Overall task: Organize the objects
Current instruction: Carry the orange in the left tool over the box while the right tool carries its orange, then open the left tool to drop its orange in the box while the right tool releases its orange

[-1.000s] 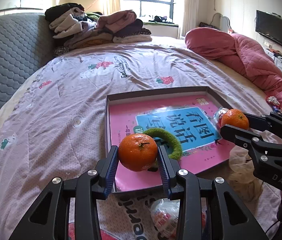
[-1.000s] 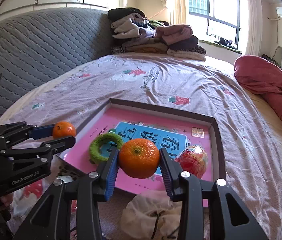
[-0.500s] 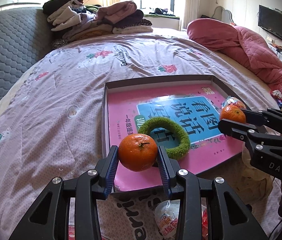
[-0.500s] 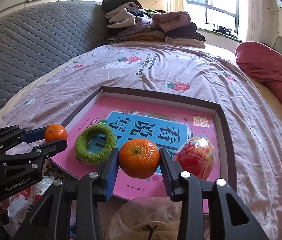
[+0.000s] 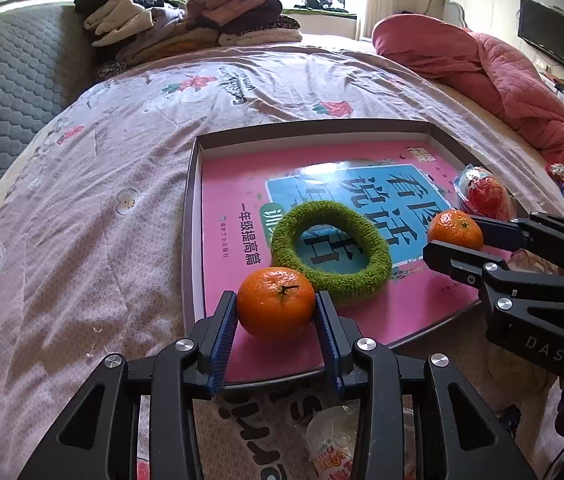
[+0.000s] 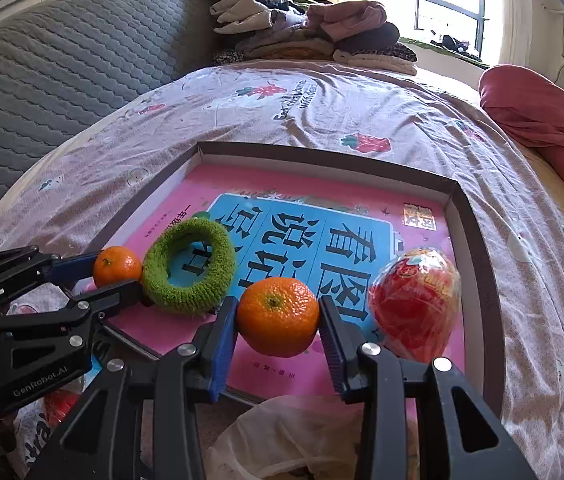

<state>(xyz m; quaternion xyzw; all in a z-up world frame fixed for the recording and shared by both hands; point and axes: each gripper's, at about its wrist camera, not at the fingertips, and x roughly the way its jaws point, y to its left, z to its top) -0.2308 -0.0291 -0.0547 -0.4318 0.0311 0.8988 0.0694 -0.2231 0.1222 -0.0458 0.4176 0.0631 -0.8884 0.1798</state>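
Both tools have come down over the tray (image 5: 192,216) since a second ago. The left tool (image 5: 276,312) grips an orange (image 5: 276,307) low at the tray's near edge, the green ring (image 5: 332,254) just ahead of it. The right tool (image 6: 278,318) clamps another orange (image 6: 278,316) above the pink book (image 6: 362,200), a red wrapped ball (image 6: 416,300) just to its right.

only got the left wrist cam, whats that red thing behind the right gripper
observer: A red ball in clear crinkly wrap, lying in the box by its right wall.
operator: right gripper holding ok
observer: Yes, the right gripper is shut squarely on the right orange, centred.
operator: how close is my orange to the ring
observer: Side on, the left orange in the left gripper sits right beside the green ring; contact unclear.
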